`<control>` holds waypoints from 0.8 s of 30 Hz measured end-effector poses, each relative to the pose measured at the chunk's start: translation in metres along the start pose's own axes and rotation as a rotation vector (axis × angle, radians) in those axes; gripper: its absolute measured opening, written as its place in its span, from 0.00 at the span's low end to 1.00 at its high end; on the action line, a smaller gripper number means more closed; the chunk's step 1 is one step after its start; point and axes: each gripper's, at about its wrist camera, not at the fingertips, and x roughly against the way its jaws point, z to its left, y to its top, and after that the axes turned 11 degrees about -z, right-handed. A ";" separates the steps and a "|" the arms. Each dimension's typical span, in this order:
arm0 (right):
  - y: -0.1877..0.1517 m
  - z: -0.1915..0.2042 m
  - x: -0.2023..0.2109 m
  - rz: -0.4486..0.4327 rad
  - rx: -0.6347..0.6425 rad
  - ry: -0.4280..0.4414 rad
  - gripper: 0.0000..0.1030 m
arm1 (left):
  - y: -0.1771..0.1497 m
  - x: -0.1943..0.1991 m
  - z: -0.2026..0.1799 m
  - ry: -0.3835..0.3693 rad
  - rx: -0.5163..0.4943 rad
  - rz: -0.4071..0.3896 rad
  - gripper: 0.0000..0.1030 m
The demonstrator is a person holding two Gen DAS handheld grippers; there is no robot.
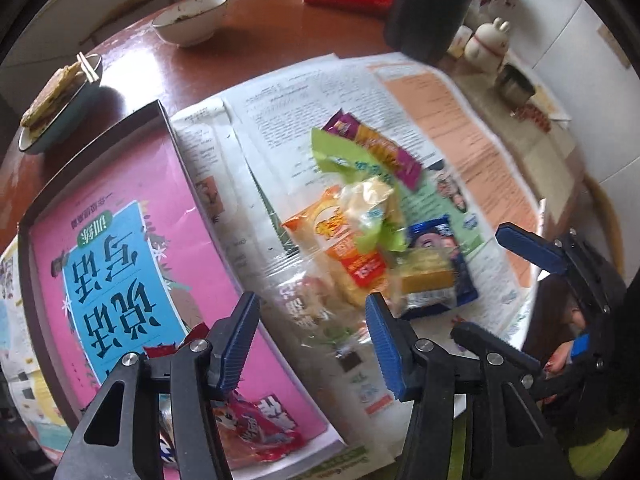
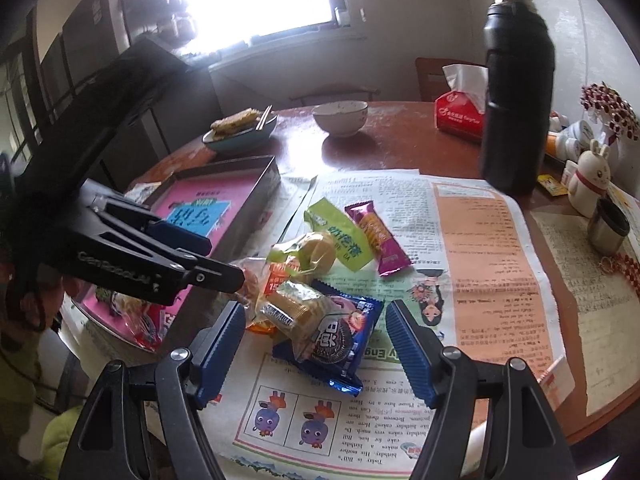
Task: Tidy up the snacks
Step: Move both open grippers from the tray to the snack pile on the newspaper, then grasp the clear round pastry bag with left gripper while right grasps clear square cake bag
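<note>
Two tools, both with jaws spread wide and holding nothing. Left tool (image 1: 312,344) hangs over the tray's near edge and the clear bag (image 1: 312,296) beside it; right tool (image 2: 316,348) hangs over the snack pile, straddling the blue cookie pack (image 2: 344,340).

Snack pile, on newspaper (image 2: 480,248) in the middle of the counter (image 2: 400,148): blue cookie pack at the bottom, a clear-wrapped yellow cake (image 2: 296,308) lying on it, an orange pack (image 1: 344,244), a green pack (image 2: 340,236) and a purple bar (image 2: 378,240) touching one another toward the far side.

Tray (image 2: 256,196), dark-walled with a pink printed floor, at the counter's left edge just beside the pile; one red pack (image 1: 256,428) lies in its near corner.

Far edge of the counter: plate (image 2: 240,140) with flat food and chopsticks, bowl (image 2: 340,118), red tissue pack (image 2: 460,116). Right side: black flask (image 2: 516,92), rabbit figure (image 2: 592,176), metal cup (image 2: 608,224).
</note>
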 end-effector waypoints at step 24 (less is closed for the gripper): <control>-0.017 0.020 -0.040 0.020 0.235 0.026 0.38 | 0.010 -0.030 -0.016 0.030 -0.034 0.094 0.48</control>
